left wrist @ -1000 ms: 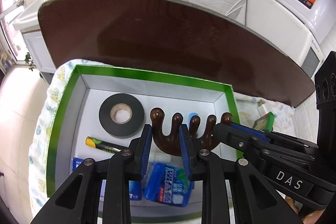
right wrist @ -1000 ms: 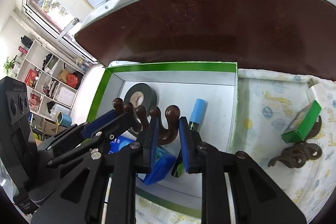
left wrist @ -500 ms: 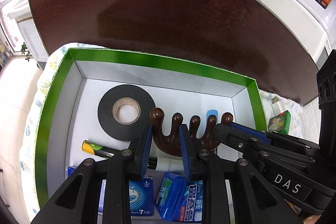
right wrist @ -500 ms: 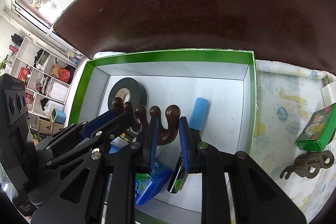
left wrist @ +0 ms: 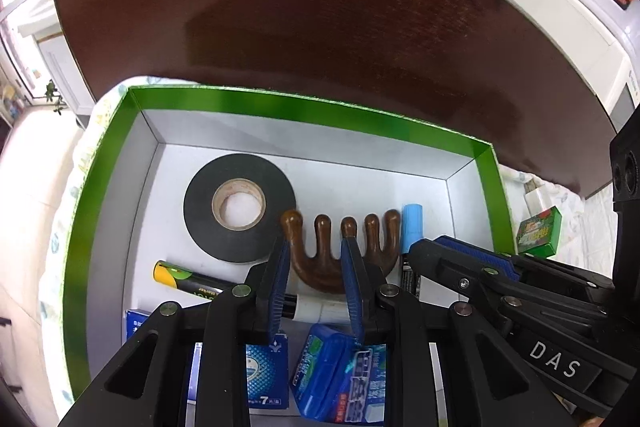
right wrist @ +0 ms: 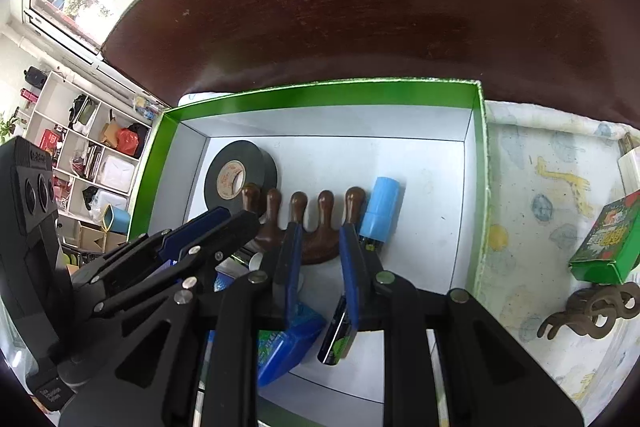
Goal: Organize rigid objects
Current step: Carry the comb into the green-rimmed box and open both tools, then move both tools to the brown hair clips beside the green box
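Observation:
A brown wooden five-pronged massager [left wrist: 320, 271] [right wrist: 316, 251] hangs low inside the green-rimmed box [left wrist: 304, 107] [right wrist: 320, 93], prongs pointing away from me. My left gripper [left wrist: 314, 247] is shut on its left half, blue pads pressed against the wood. The right gripper [right wrist: 320, 231] is shut on its right half. Each gripper shows in the other's view, the right gripper [left wrist: 460, 259] at the right and the left gripper [right wrist: 208, 223] at the left. Whether the massager touches the box floor I cannot tell.
In the box lie a black tape roll [left wrist: 240, 207], a blue-capped marker [right wrist: 382, 211], a yellow-capped marker [left wrist: 180, 277] and blue packs [left wrist: 340, 379]. On the patterned cloth [right wrist: 540, 187] to the right sit a small green carton [right wrist: 608, 247] and a brown hair claw [right wrist: 584, 311]. A dark table [left wrist: 320, 7] lies beyond.
Both grippers have sunk toward the box with the massager held between them. The box and its contents now fill more of both views.

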Tool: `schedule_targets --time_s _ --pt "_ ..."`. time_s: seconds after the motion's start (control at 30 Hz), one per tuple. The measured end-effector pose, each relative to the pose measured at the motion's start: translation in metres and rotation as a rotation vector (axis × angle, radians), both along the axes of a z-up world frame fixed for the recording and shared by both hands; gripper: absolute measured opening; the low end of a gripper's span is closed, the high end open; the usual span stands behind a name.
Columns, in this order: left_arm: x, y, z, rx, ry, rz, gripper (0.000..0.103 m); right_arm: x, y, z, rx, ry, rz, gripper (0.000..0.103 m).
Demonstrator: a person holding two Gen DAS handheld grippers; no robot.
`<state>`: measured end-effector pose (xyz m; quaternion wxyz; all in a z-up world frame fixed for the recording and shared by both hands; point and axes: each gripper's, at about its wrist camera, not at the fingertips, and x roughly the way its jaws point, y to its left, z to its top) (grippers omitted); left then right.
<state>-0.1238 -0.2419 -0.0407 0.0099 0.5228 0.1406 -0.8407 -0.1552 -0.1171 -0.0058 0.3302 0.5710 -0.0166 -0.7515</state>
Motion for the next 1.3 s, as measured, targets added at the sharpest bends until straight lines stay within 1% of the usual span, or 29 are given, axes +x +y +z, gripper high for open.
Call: schedule_targets --time_s 0.23,0.37,0.53,0.67,0.77,0.83,0.97,1.03,1.17,1.3 --pt "0.001 0.026 0.019 -0.022 0.032 -0.029 0.028 0.005 0.031 0.021 -0.033 0.052 -0.02 0.02" --pt "-0.002 0.053 0.025 -0.032 0.04 -0.063 0.028 0.006 0.058 0.031 -0.05 0.076 -0.055 0.02" --pt "-0.007 0.093 0.03 -0.045 0.054 -0.107 0.029 0.0 0.108 0.038 -0.062 0.096 -0.136 0.02" --pt "-0.009 0.124 0.035 -0.051 0.055 -0.158 0.029 -0.01 0.152 0.035 -0.064 0.097 -0.216 0.02" --pt "-0.012 0.151 0.033 -0.056 0.045 -0.202 0.029 -0.017 0.184 0.03 -0.057 0.091 -0.275 0.02" --pt "-0.014 0.171 0.025 -0.053 0.022 -0.228 0.029 -0.023 0.202 0.023 -0.049 0.079 -0.311 0.02" --pt "-0.019 0.202 0.004 -0.013 -0.063 -0.258 0.029 -0.037 0.233 0.004 -0.04 0.024 -0.379 0.02" --pt "-0.021 0.214 -0.006 0.01 -0.108 -0.257 0.029 -0.044 0.243 -0.006 -0.043 0.0 -0.399 0.02" --pt "-0.027 0.225 -0.023 0.048 -0.18 -0.208 0.029 -0.055 0.255 -0.021 -0.062 -0.044 -0.415 0.02" --pt "-0.024 0.224 -0.028 0.066 -0.202 -0.147 0.029 -0.064 0.258 -0.031 -0.093 -0.081 -0.423 0.021"
